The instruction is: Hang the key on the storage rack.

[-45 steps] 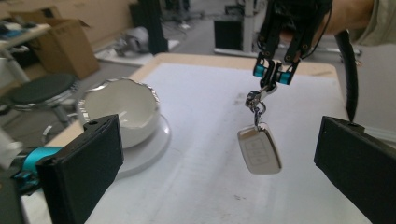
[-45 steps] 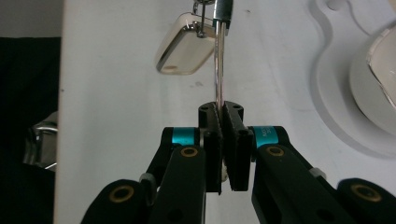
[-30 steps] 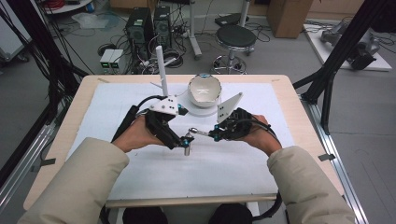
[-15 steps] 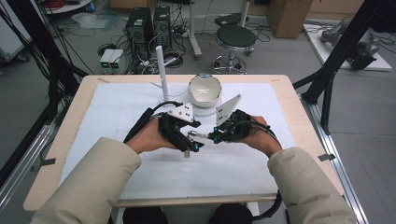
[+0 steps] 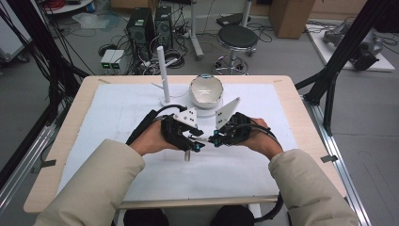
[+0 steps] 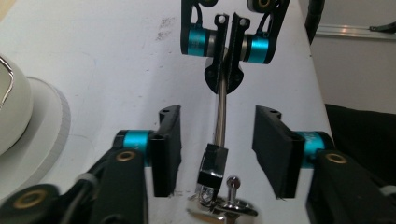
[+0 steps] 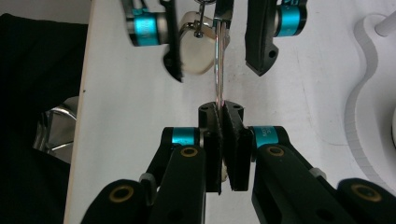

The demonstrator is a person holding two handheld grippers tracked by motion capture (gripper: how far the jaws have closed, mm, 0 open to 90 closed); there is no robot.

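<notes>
Two claws meet tip to tip over white table (image 5: 117,113). Right claw (image 7: 223,122) clamps end of thin metal rod (image 7: 219,65). Left claw (image 6: 217,135) jaws wide apart, rod's far end between them, untouched. White bowl (image 5: 205,89) beyond both claws.

Thin metal rod (image 6: 221,109) with small hanging tag (image 7: 194,52), held level above table

Even, fairly bright overhead light falls on the white table cover (image 5: 117,108), which washes out pale in both gripper views. Shadows under the forearms are soft. The metal rod (image 6: 221,109) carries a thin glare line. Near jaw bases blur in close-up; the high view bows at its edges.
</notes>
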